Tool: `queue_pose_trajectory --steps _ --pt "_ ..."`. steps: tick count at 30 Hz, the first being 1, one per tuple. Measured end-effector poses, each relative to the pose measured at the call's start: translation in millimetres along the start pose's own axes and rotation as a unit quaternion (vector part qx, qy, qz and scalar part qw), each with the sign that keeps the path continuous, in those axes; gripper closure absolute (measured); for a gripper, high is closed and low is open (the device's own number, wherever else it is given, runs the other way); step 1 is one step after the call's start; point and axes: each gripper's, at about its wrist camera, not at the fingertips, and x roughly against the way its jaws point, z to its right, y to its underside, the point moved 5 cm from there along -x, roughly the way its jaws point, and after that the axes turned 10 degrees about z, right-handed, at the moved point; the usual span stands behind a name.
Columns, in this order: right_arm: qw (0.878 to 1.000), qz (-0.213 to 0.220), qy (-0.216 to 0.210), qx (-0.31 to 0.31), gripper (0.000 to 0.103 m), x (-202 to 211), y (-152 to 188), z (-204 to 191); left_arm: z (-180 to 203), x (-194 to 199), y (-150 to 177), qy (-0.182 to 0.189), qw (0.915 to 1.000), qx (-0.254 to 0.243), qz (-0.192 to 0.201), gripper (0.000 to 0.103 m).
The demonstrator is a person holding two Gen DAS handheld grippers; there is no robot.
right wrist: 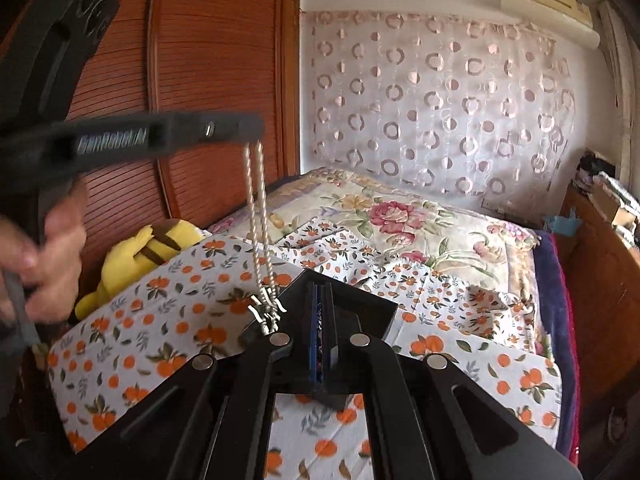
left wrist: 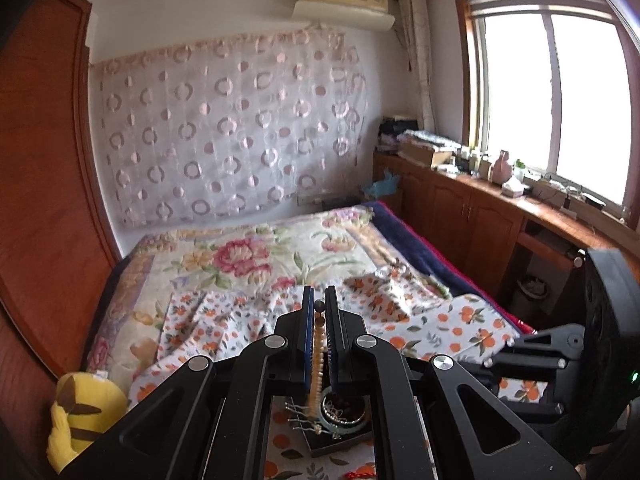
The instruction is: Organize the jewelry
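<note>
Left gripper (left wrist: 319, 300): jaws pinching a cream beaded necklace (left wrist: 317, 360), which hangs over a dark square jewelry tray (left wrist: 340, 438) holding rings. Right gripper (right wrist: 320, 300): jaws pressed together, holding nothing visible. Beyond: orange-print white cloth (right wrist: 168, 320), floral bedspread (left wrist: 248, 256), yellow plush toy (left wrist: 80, 412).

Yellow plush toy (left wrist: 80, 412), floral bedspread (left wrist: 240, 256)

— Hung as a cream beaded necklace (left wrist: 318, 354), doubled, from the closed left tool (left wrist: 319, 304)?
— Yes; dangled over a dark tray (left wrist: 340, 438) of rings (left wrist: 344, 412) on the bed.
</note>
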Motion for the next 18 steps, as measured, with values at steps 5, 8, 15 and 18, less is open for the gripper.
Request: queue_pose_trajectory --steps 5,8,15,18 --pt "0.999 -0.031 0.012 -0.010 0.099 -32.3 17.5 8.1 -6.3 -13.4 25.5 0.003 0.9996 0.013 -0.026 0.086" --pt "0.999 -0.045 0.021 -0.020 0.096 -39.7 30.4 14.3 -7.5 -8.8 36.3 0.002 0.9996 0.009 -0.028 0.077" --pt "0.998 -0.055 0.027 -0.018 0.093 -19.3 56.3 15.3 0.3 13.1 62.6 0.005 0.9993 -0.011 -0.034 0.064" --pt "0.998 -0.062 0.021 -0.020 0.087 -2.5 71.0 10.3 4.3 20.7 76.3 0.012 0.9989 -0.013 -0.042 0.062"
